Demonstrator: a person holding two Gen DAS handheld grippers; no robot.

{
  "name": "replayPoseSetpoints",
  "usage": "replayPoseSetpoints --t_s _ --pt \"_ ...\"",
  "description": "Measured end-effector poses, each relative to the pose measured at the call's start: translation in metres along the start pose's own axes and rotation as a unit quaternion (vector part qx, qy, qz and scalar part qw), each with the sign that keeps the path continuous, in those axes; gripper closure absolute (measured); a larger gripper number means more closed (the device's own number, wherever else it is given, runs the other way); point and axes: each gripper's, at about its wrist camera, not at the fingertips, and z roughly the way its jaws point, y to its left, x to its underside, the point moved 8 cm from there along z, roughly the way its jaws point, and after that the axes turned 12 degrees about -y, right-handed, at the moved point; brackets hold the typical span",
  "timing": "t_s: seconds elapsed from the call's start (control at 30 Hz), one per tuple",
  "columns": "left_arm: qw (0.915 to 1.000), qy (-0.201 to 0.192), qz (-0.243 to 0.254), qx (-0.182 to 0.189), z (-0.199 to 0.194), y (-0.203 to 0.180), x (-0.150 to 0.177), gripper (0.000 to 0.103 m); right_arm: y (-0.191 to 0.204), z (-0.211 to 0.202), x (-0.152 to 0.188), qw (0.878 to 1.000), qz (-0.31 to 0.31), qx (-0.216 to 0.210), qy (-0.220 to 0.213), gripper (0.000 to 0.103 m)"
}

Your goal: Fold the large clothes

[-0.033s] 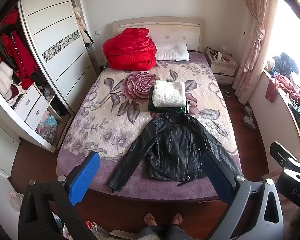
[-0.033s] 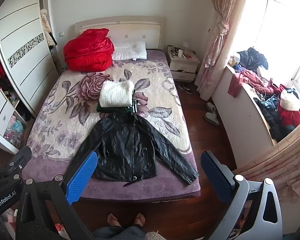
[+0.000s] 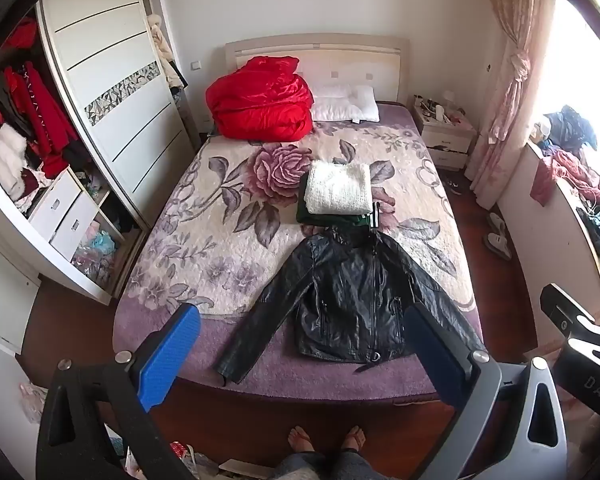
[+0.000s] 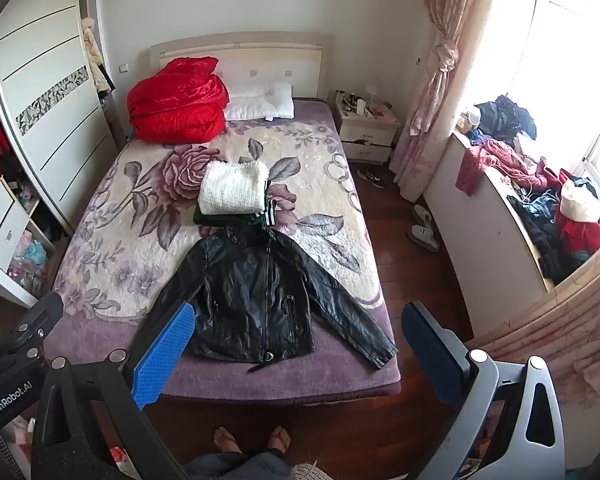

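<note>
A black leather jacket (image 3: 356,300) lies flat, front up and zipped, sleeves spread, at the foot of a bed (image 3: 204,208). Behind its collar sits a folded white sweater (image 3: 338,188) atop a green garment (image 3: 328,219). The left claw (image 3: 300,356) and right claw (image 4: 296,354) hover above the bed's edge, both spread wide and empty. A good start is probably pinching one sleeve near the cuff and laying it across the chest. Nothing differs from the earlier frame.

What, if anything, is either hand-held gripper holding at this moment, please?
Nothing: the left hand-held gripper and right hand-held gripper are both open above the black leather jacket, which lies untouched on the bed.
</note>
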Motion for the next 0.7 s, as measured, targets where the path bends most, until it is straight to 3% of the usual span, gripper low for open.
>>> replayPoseSetpoints --t_s 0.37,0.7 --pt "0.9999 -0.009 -0.004 0.003 -0.001 0.000 -0.001 0.000 0.001 -0.003 -0.002 1.000 0.003 -0.001 -0.005 0.000" --pt "0.9999 -0.014 -0.006 0.005 -0.015 0.007 -0.031 0.000 0.001 -0.007 -0.006 1.000 0.005 -0.006 -0.008 0.000"
